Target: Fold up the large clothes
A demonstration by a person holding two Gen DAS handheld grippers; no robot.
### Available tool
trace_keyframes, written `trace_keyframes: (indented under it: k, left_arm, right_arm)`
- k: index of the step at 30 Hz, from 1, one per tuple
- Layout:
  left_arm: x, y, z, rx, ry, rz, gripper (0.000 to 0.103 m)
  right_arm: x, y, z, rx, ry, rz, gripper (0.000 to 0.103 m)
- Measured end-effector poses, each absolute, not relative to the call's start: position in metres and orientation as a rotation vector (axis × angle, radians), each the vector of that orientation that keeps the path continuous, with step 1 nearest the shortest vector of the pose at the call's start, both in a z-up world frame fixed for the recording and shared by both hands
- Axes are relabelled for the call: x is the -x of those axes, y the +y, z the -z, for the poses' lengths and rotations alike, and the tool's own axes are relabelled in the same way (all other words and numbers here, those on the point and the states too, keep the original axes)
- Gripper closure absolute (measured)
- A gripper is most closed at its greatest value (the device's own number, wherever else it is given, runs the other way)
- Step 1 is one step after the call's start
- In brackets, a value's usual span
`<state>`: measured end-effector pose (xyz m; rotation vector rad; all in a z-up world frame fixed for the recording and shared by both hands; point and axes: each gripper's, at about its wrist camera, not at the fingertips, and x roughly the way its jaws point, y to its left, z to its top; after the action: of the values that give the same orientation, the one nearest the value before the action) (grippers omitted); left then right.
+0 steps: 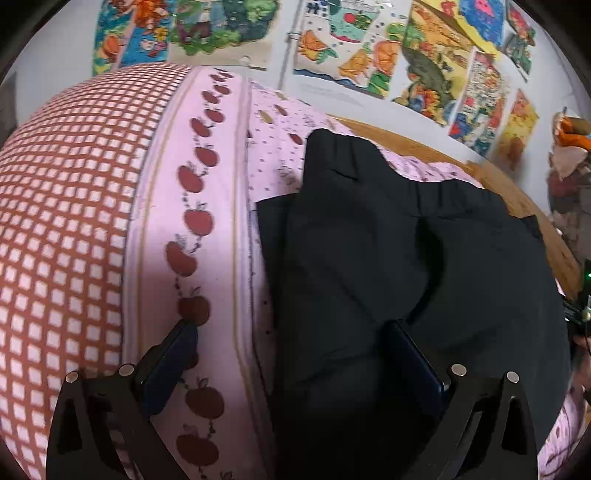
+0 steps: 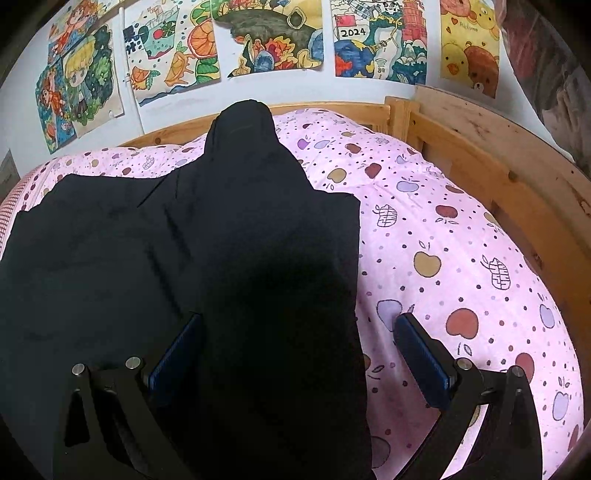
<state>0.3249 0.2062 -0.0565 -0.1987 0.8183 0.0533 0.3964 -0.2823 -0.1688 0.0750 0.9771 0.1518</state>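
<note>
Black pants (image 2: 207, 258) spread flat on the pink apple quilt (image 2: 443, 236). Left hand-held gripper (image 1: 291, 332) wide open over the pants' left edge, right hand-held gripper (image 2: 299, 325) wide open over their right edge, gripping nothing.

We see the black garment (image 2: 229, 258) as matt, soft cloth, creased. Under it our pink quilt (image 2: 443, 229) looks like smooth printed cotton. The bed frame (image 2: 480, 155) is pale, knotty wood, unpainted. Paper drawings (image 2: 269, 33) hang behind. Our gripper fingers (image 2: 424, 354) carry ribbed blue pads and shiny metal bolts.
</note>
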Motion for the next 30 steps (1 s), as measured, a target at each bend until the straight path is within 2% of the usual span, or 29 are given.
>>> trace_keyframes:
  k: [22,30]
  left_arm:
    - [-0.343,0.210,0.063,0.219,0.834,0.062,0.000]
    - [-0.347,0.214,0.067,0.218,0.833,0.088,0.000]
  right_arm:
    - [-0.397,-0.282,0.173,-0.075,0.989,-0.158,0.002]
    - [-0.407,-0.302,0.190,-0.250,1.076,-0.259,0.001]
